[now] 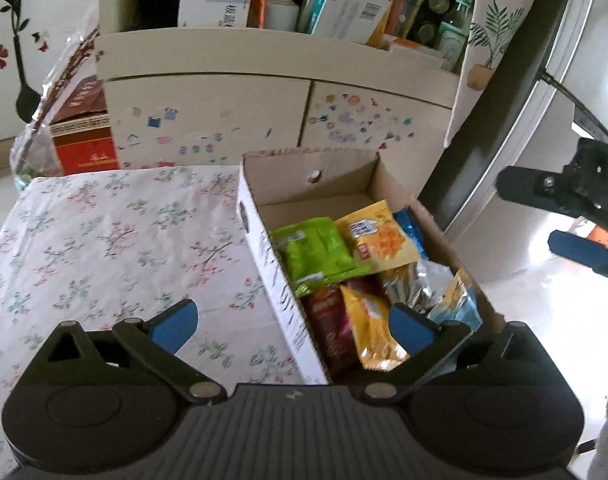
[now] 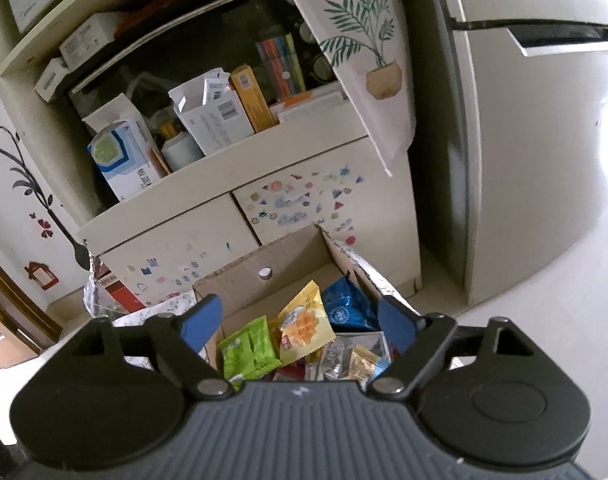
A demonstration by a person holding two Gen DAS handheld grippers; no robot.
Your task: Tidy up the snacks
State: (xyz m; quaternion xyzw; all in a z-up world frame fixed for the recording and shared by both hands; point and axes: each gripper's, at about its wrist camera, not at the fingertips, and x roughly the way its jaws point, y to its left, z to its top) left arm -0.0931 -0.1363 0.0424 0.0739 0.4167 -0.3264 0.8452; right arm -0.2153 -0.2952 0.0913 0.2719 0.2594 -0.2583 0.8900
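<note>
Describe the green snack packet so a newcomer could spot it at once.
Start at the cardboard box on the floral tablecloth, in front of the sticker-covered cabinet. Among the snacks inside it, the green packet lies against the box's left wall, beside the yellow waffle packet. It is the only bright lime-green wrapper there.

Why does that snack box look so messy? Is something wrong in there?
Nothing is spilled or torn. The snack packets are just heaped crookedly in the cardboard box: the green packet and the yellow packet lie tilted over the others. Every packet in view is inside the box.
</note>
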